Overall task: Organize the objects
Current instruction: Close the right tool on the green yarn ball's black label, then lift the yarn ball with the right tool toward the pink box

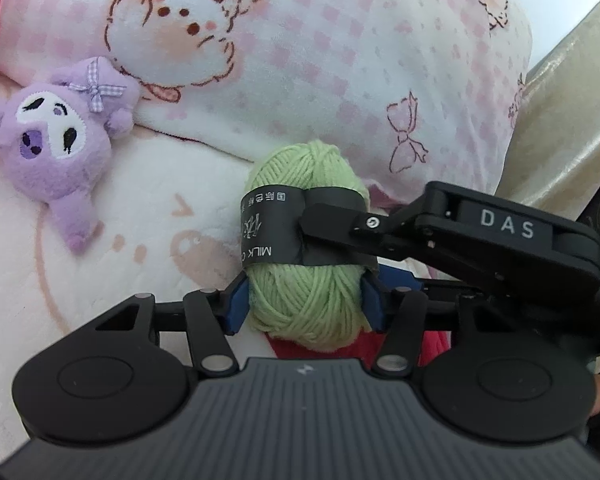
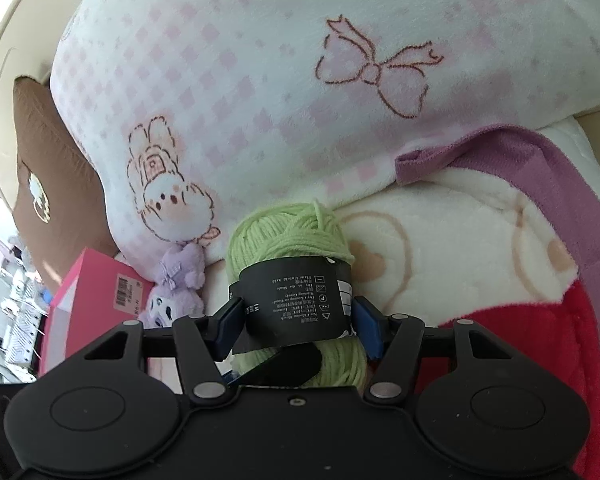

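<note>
You have both grippers, left [image 1: 304,304] and right [image 2: 298,326], clamped partway closed on the green yarn [image 1: 306,276].

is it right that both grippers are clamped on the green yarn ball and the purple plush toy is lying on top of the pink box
Not quite. Both the left gripper and the right gripper are clamped on the green yarn ball, but the purple plush toy lies on the blanket beside the pink box, as the right wrist view shows.

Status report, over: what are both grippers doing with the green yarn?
Left gripper and right gripper both clamped on green yarn ball. Purple plush lies clear, left.
</note>
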`<action>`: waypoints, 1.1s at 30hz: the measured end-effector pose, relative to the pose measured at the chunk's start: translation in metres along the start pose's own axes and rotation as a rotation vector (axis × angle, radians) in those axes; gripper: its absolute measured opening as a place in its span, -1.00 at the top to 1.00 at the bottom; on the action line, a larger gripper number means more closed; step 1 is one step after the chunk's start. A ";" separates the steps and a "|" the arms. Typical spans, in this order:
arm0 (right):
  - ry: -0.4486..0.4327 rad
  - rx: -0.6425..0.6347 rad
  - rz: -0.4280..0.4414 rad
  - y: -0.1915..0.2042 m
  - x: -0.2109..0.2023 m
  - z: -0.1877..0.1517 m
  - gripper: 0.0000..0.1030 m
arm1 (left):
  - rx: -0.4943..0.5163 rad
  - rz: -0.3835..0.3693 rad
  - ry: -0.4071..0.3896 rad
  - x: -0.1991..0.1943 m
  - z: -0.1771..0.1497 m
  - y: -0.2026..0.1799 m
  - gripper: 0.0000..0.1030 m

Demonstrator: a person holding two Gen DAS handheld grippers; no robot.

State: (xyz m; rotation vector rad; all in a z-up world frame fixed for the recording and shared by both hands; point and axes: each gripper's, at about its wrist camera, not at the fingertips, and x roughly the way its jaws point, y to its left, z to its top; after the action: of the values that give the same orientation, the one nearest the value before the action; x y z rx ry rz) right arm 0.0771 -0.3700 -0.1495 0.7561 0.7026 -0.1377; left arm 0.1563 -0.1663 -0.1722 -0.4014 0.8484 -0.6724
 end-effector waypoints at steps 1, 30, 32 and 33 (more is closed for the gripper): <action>0.001 -0.011 -0.004 0.001 -0.002 -0.001 -0.24 | 0.000 -0.001 -0.001 -0.001 -0.001 0.000 -0.04; 0.200 -0.086 0.039 0.038 -0.024 -0.047 -0.31 | 0.023 0.100 0.122 -0.075 -0.038 -0.007 -0.02; 0.217 -0.082 0.055 0.042 -0.025 -0.053 -0.32 | 0.035 0.111 0.121 -0.083 -0.038 -0.008 -0.02; 0.223 -0.081 0.064 0.044 -0.026 -0.056 -0.32 | 0.037 0.116 0.121 -0.088 -0.039 -0.007 -0.03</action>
State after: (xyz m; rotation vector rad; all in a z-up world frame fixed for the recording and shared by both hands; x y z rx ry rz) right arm 0.0435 -0.3038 -0.1364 0.7214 0.8888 0.0341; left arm 0.0806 -0.1138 -0.1430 -0.2783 0.9656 -0.6087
